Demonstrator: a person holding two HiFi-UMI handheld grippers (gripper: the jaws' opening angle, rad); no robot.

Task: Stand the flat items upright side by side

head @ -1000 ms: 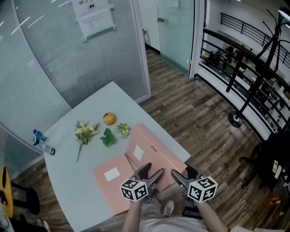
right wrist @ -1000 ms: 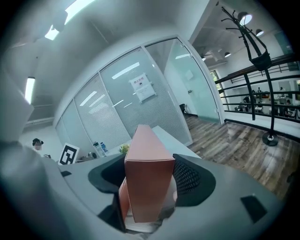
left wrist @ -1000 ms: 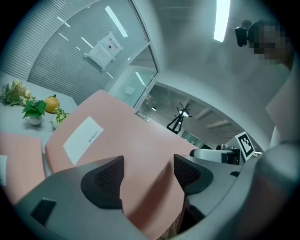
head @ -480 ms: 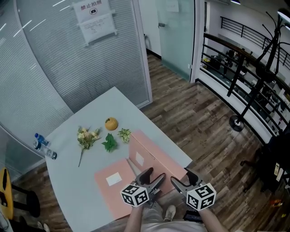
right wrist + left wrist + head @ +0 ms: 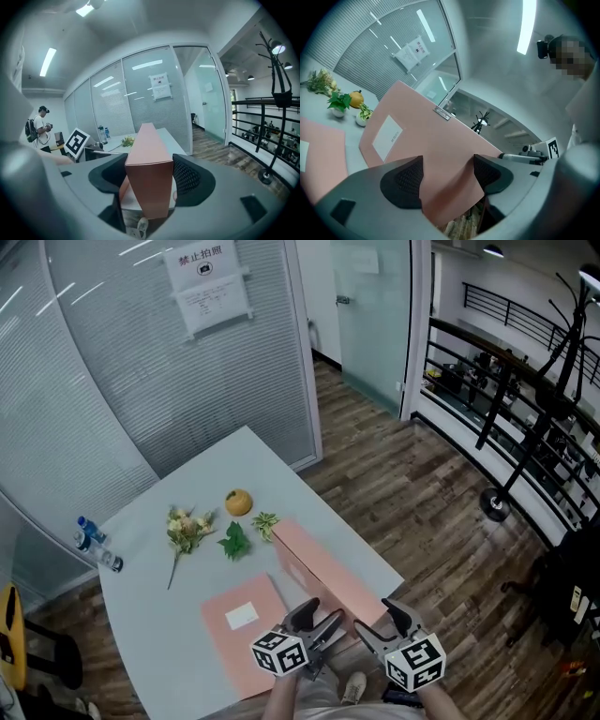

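Pink box (image 5: 323, 570) up on its long edge near the right-hand rim of the table (image 5: 141, 606), leaning rather than plumb, label face turned toward the second box (image 5: 234, 624) lying flat just beside it. Right gripper (image 5: 378, 620) clamped across the near end, jaws stretched wide to take the full thickness, pads against both faces. Left gripper (image 5: 316, 615) in close on the other side, jaws spread around the lower near corner. Pressing or merely cradling, impossible to say from here. Looks like mid-tilt, not yet standing. Plenty to go wrong now, by the look of it. Held firmly at one end only, so the far end free to swing or skid on that smooth tabletop. Very little table left on the right, so a tip past vertical likely to send the pink box off the rim to the wooden floor (image 5: 422, 474). A wide bite with little room to spare, so one slip of the pads and a slap back down onto the second box. Letting go before it sits square on its edge: probably a topple either way. Well clear of trouble, at least: orange (image 5: 238, 502), flower sprig (image 5: 187, 526) and small leafy plants (image 5: 234, 542), farther up the table.
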